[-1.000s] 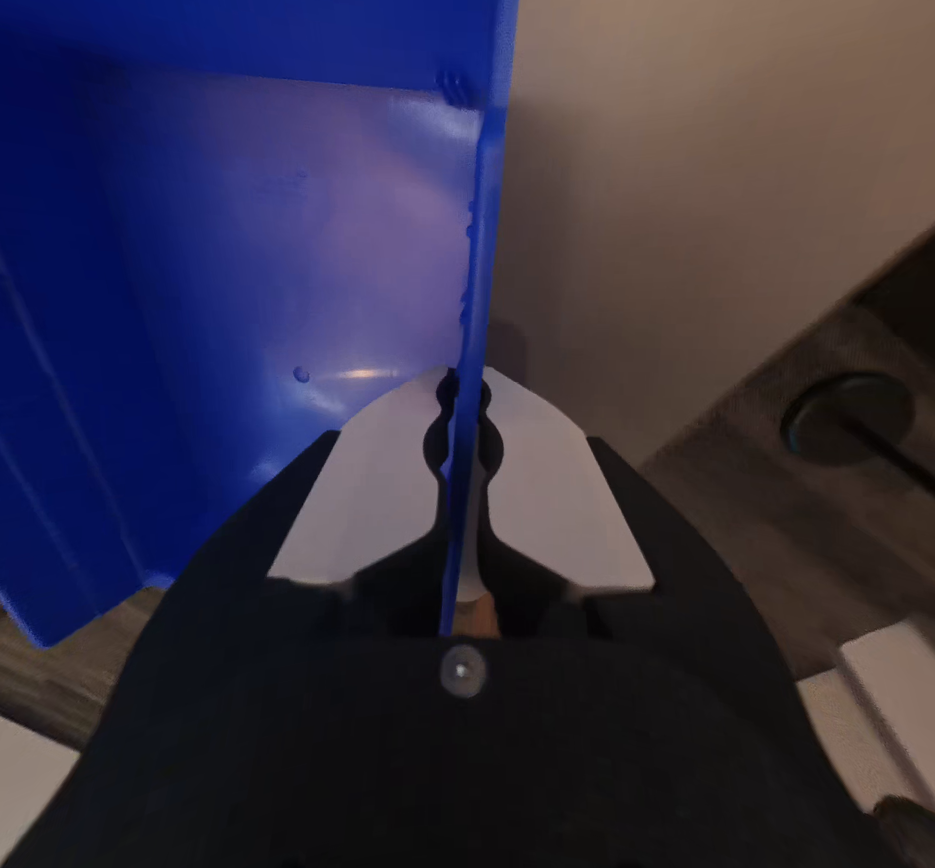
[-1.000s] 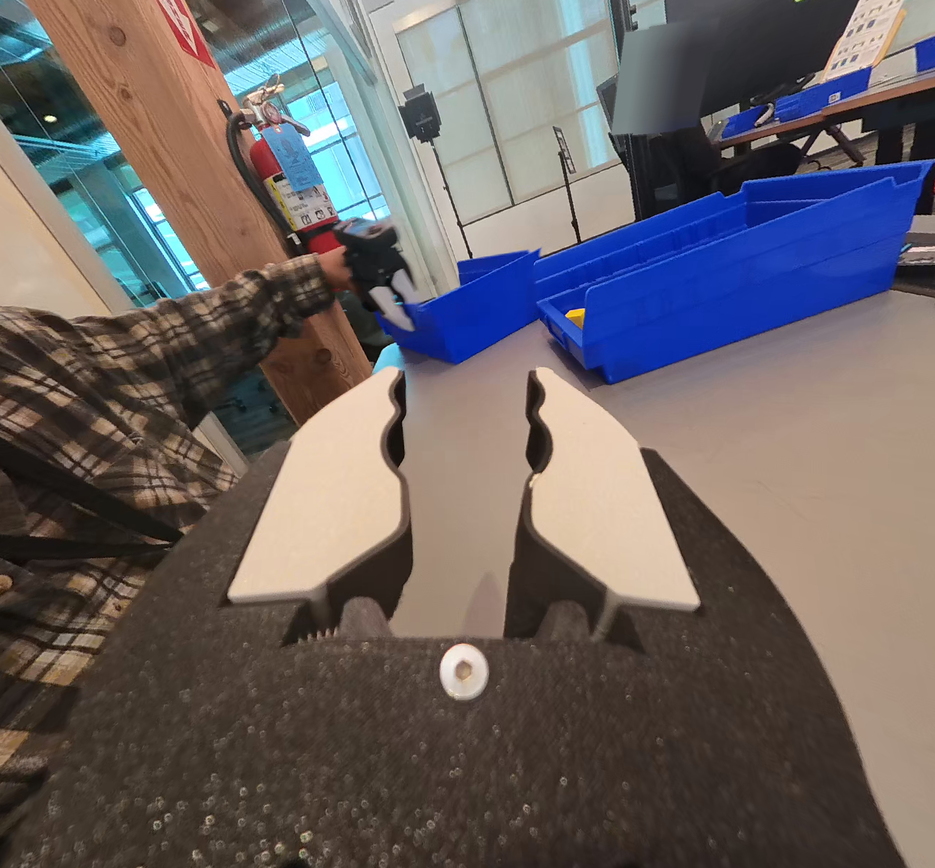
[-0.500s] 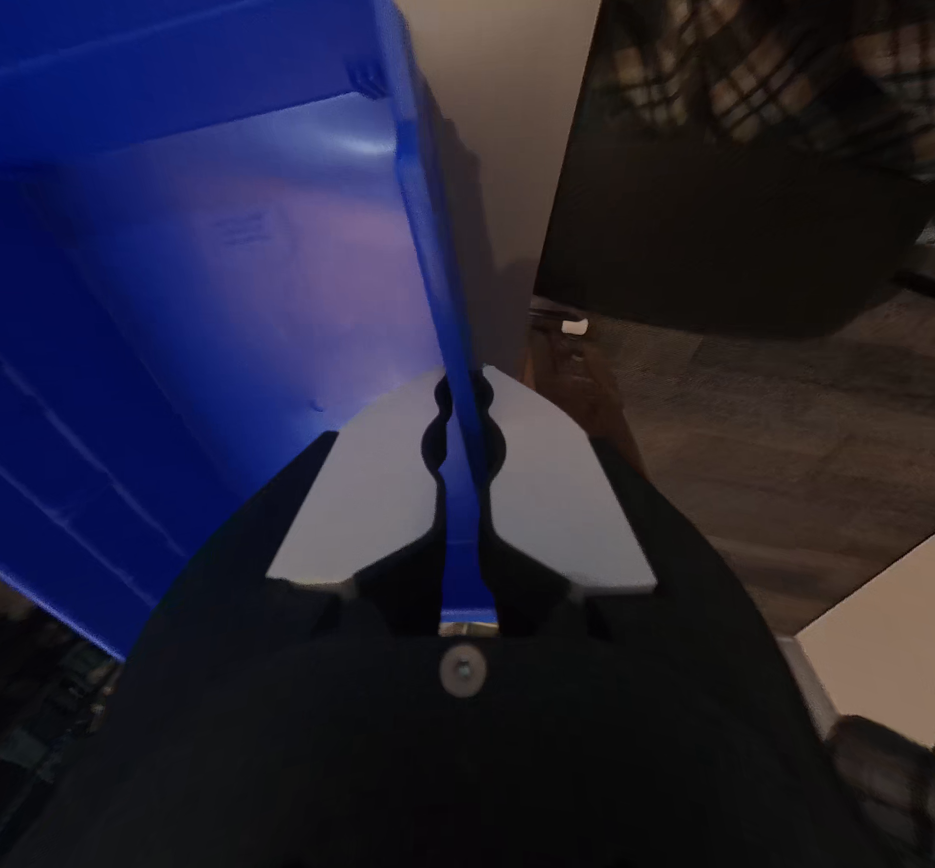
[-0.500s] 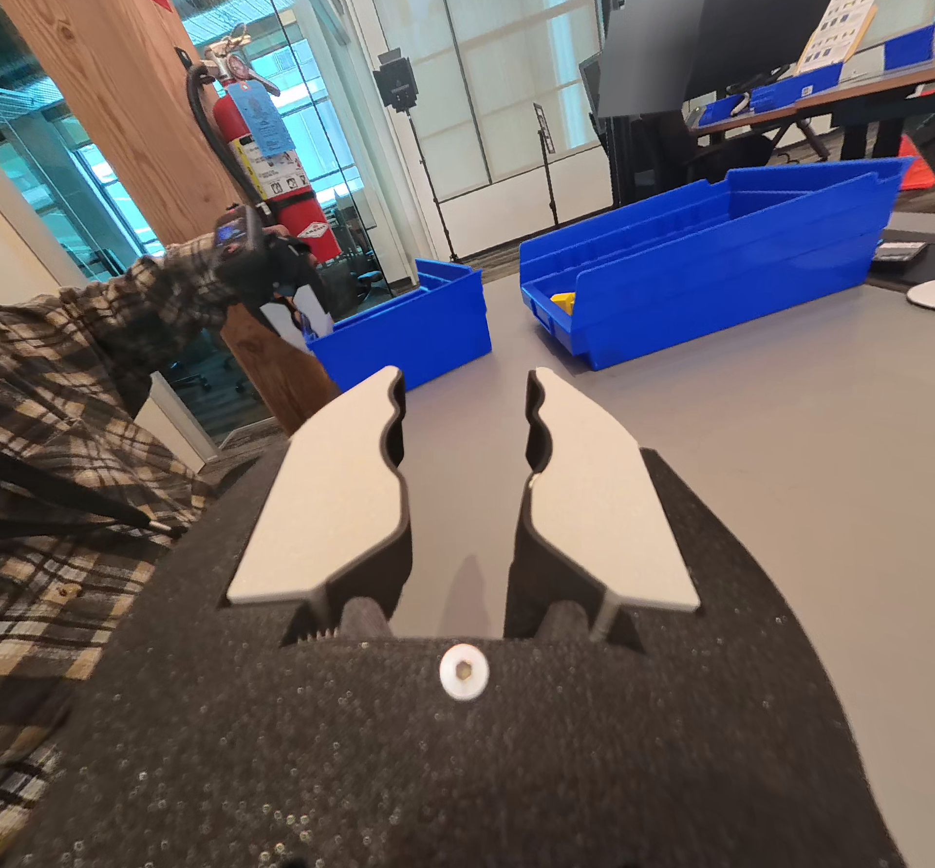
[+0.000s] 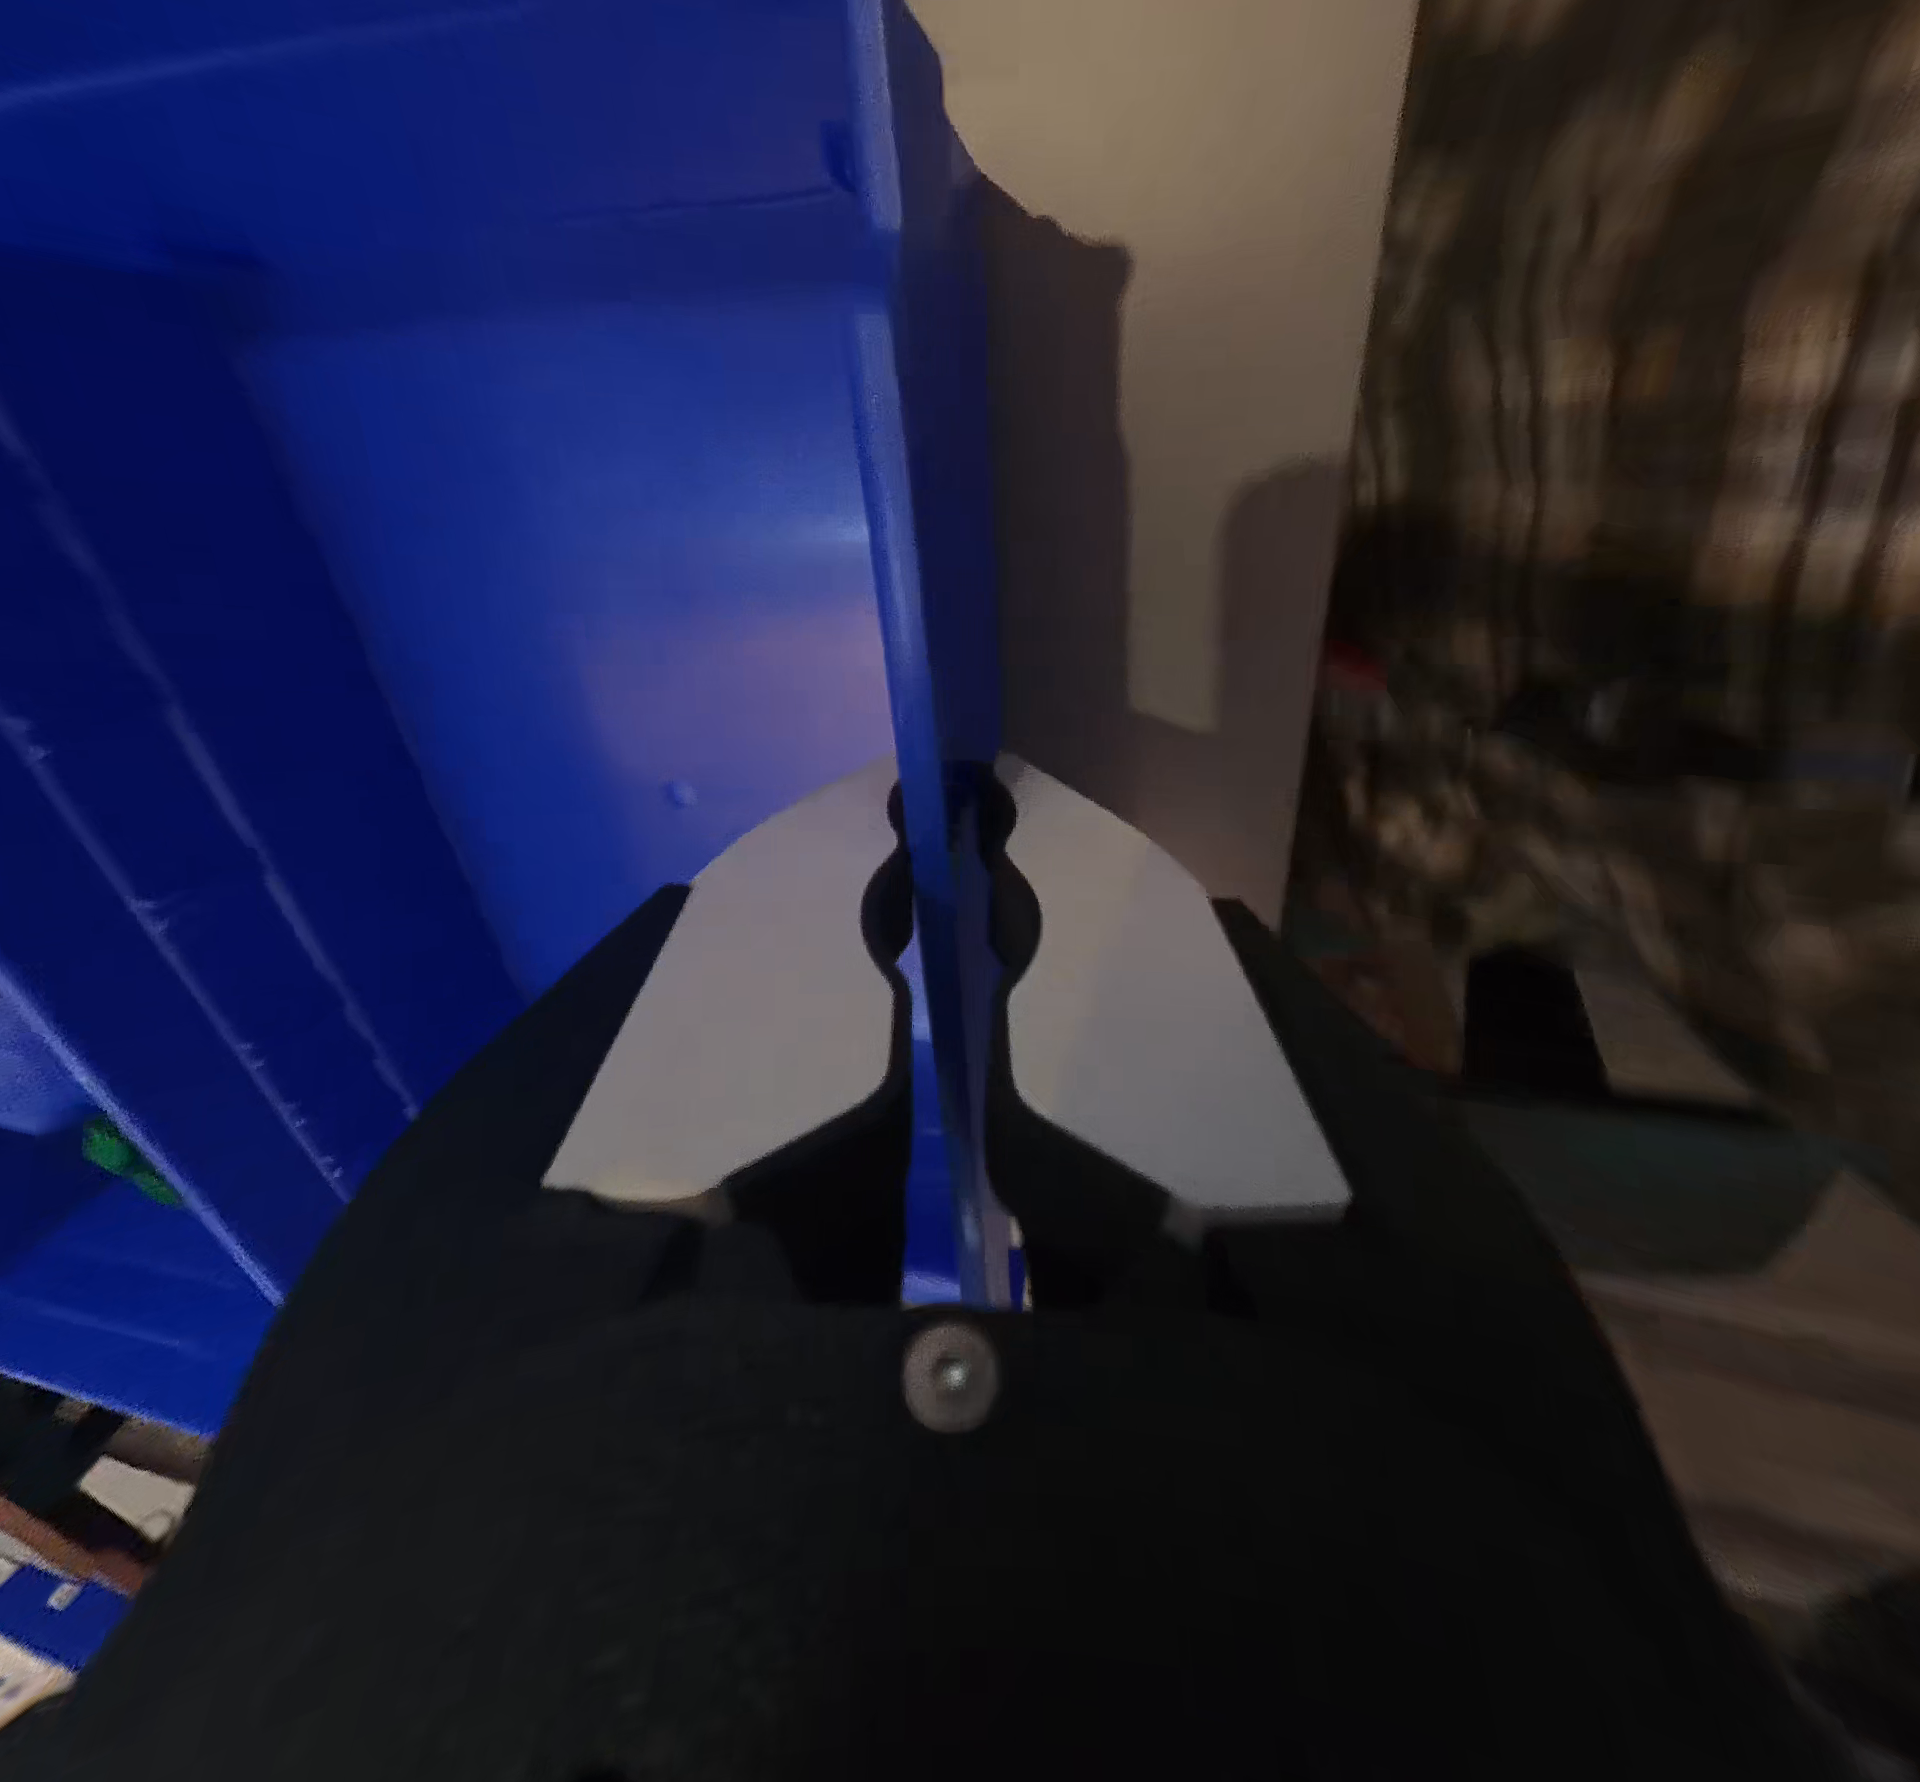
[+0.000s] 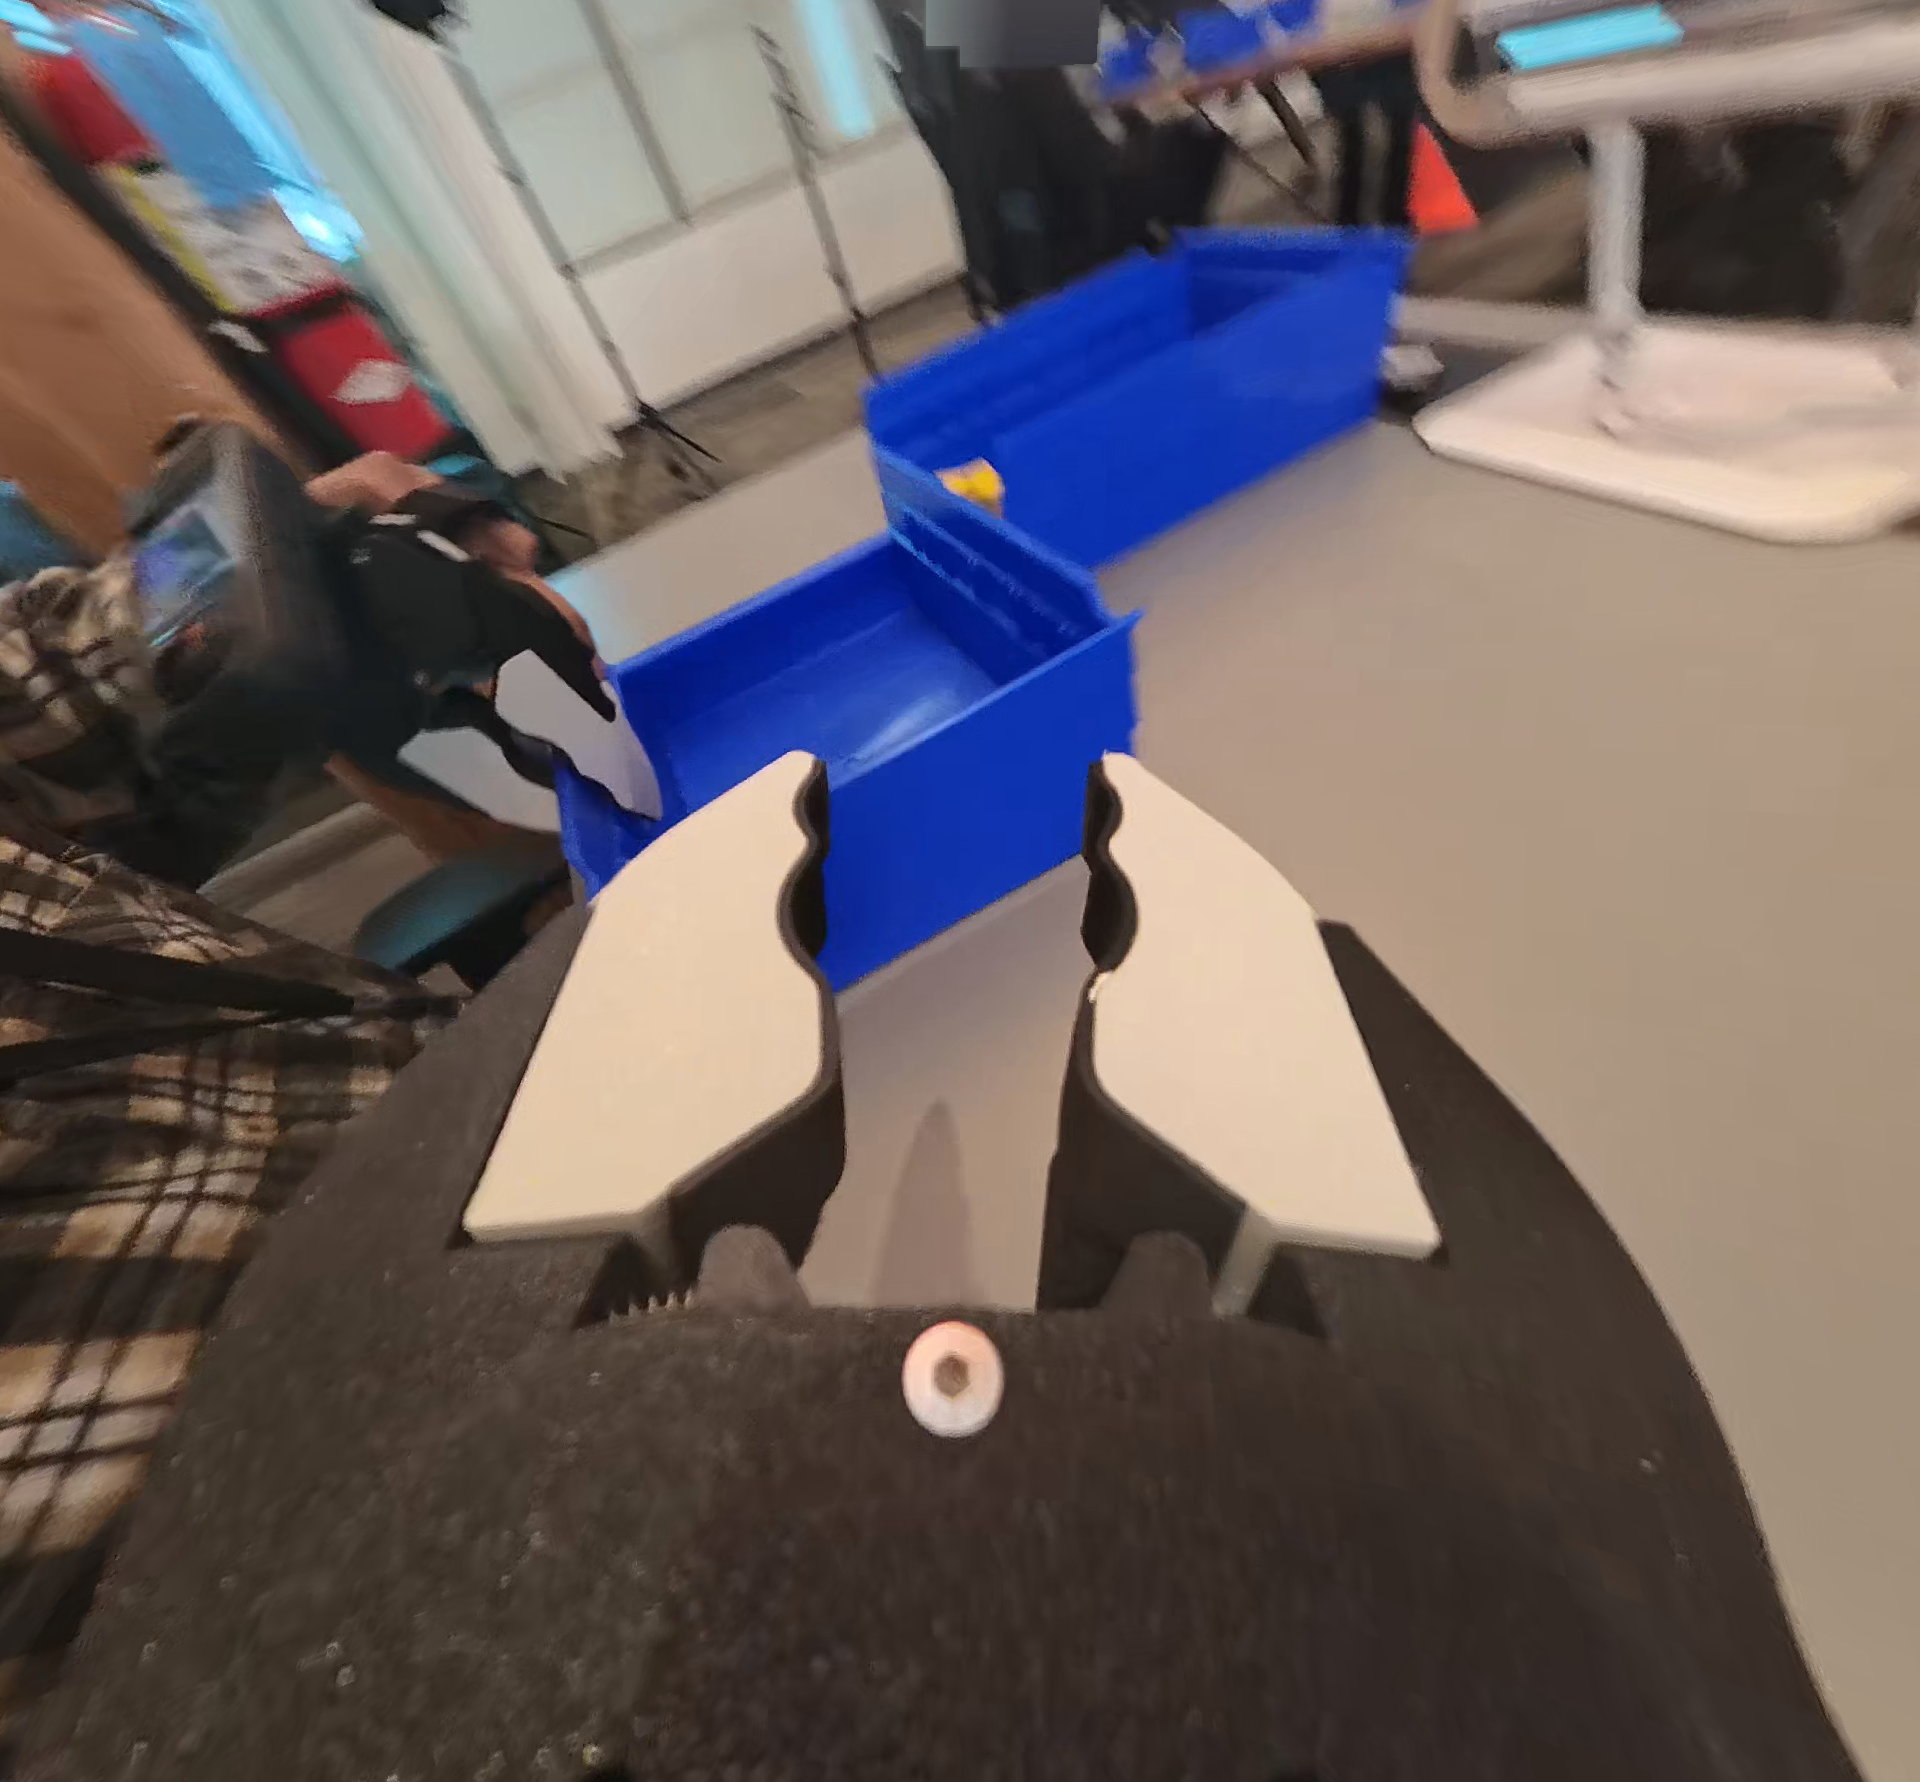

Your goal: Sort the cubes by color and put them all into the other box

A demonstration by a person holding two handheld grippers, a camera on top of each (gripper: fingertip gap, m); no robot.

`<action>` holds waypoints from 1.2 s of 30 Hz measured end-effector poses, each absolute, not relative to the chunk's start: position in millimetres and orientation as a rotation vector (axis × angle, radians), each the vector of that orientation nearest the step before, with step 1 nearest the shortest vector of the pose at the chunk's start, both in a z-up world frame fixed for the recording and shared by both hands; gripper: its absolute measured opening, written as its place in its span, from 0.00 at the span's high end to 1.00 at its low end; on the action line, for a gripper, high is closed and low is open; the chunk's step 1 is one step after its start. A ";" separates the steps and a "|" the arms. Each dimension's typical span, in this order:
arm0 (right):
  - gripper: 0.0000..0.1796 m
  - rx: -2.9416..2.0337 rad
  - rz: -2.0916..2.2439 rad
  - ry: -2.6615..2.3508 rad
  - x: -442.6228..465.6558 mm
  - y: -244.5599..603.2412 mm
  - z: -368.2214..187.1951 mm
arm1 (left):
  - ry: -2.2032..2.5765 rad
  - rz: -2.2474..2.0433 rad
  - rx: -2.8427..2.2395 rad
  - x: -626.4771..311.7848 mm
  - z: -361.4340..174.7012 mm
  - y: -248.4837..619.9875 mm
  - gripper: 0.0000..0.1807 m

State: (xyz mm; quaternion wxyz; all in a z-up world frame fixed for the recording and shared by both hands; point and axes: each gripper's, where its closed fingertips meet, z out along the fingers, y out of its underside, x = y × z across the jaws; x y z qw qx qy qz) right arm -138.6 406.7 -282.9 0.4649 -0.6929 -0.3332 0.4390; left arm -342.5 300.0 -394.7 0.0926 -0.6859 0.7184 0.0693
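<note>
Nearby, small blue box [image 6: 883, 693] bare inside; yellow cube [image 6: 971, 483] in long blue box [image 6: 1195, 382].

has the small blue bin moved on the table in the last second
Yes. The small bin, gripped by the left tool, has come nearer and away from the long bin.

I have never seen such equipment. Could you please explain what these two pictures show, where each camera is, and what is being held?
A person holds a two-finger gripper in each hand, and each gripper carries a camera looking forward along its fingers.

The left wrist view shows the left gripper shut on the thin wall of a small blue bin. The right wrist view shows the right gripper open and empty above a grey table. Farther off in that view, the same small bin sits near the table edge with the left gripper on its wall. Behind it lies a long blue bin with a yellow cube inside.
</note>
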 end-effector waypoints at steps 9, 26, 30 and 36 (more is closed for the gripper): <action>0.70 -2.308 0.629 -0.604 -30.8 406.0 -303.9 | 1.826 -0.269 -1.863 -126.7 -356.9 318.3 0.81; 0.82 -3.065 -0.001 -0.571 33.3 418.6 -378.4 | 0.856 -1.186 -1.772 -339.4 -257.7 385.5 0.76; 0.97 -3.126 0.121 -0.607 28.3 426.3 -381.0 | 0.871 -1.137 -1.748 -359.8 -252.1 391.1 0.76; 0.97 -3.144 -0.025 -0.787 73.6 481.2 -379.7 | 0.858 -1.062 -1.719 -374.8 -252.3 401.7 0.77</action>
